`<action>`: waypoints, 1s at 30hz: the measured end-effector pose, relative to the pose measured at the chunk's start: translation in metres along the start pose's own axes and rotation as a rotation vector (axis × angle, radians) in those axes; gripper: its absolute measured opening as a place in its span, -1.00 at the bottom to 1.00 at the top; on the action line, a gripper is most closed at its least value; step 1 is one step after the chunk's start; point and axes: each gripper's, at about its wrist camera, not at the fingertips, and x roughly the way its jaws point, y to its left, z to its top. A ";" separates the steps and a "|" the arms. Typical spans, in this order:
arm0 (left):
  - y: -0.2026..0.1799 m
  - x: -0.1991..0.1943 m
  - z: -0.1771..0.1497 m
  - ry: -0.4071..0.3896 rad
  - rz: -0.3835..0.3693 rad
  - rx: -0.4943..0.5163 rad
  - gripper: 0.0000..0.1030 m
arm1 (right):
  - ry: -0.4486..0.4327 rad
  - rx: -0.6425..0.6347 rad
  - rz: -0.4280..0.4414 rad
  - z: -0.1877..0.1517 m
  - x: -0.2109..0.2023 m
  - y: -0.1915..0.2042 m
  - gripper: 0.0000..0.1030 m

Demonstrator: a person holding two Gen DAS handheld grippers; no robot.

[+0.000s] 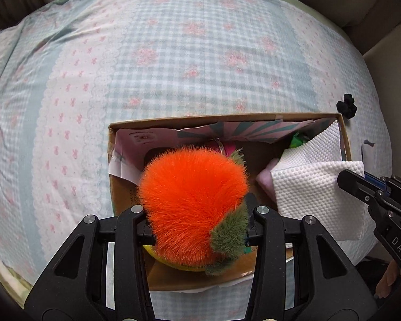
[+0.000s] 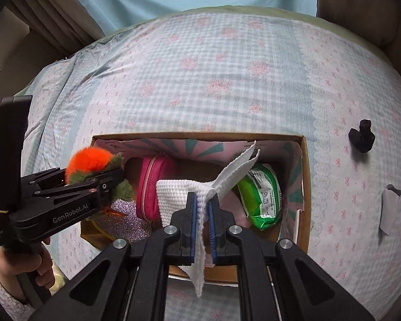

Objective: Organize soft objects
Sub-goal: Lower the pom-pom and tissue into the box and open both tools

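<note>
Sitting in the box (image 2: 306,184): pink pouch (image 2: 149,184), green packet (image 2: 262,195).

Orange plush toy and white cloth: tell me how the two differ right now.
The orange plush toy is round, furry and bright with green trim; the white cloth is flat, dimpled and plain. The toy bulges between the left claw fingers, while the cloth hangs as a thin pinched fold in the right claw. Both are soft, gripped, and held over the cardboard box.
</note>
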 end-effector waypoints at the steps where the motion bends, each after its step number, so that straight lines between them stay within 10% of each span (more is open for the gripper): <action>1: -0.001 0.005 0.002 0.010 -0.001 0.003 -0.26 | 0.011 -0.013 0.001 0.000 0.005 0.002 -0.85; 4: -0.003 0.015 0.008 0.037 0.004 0.021 -0.21 | 0.033 -0.054 0.005 0.000 0.018 0.007 -0.85; 6: -0.005 0.021 0.012 0.055 0.014 0.035 0.18 | 0.050 -0.092 -0.002 -0.001 0.028 0.009 -0.84; 7: -0.006 0.024 0.014 0.065 0.020 0.039 0.68 | 0.065 -0.111 -0.005 -0.003 0.033 0.009 -0.67; 8: -0.006 0.025 0.016 0.071 0.022 0.040 0.99 | 0.078 -0.127 -0.007 -0.005 0.037 0.009 -0.46; 10: -0.005 0.024 0.018 0.059 0.031 0.035 0.99 | 0.096 -0.150 0.006 -0.011 0.042 0.007 1.00; 30: -0.007 -0.012 0.004 -0.004 0.015 0.017 0.99 | 0.009 -0.126 0.028 -0.024 0.000 0.006 1.00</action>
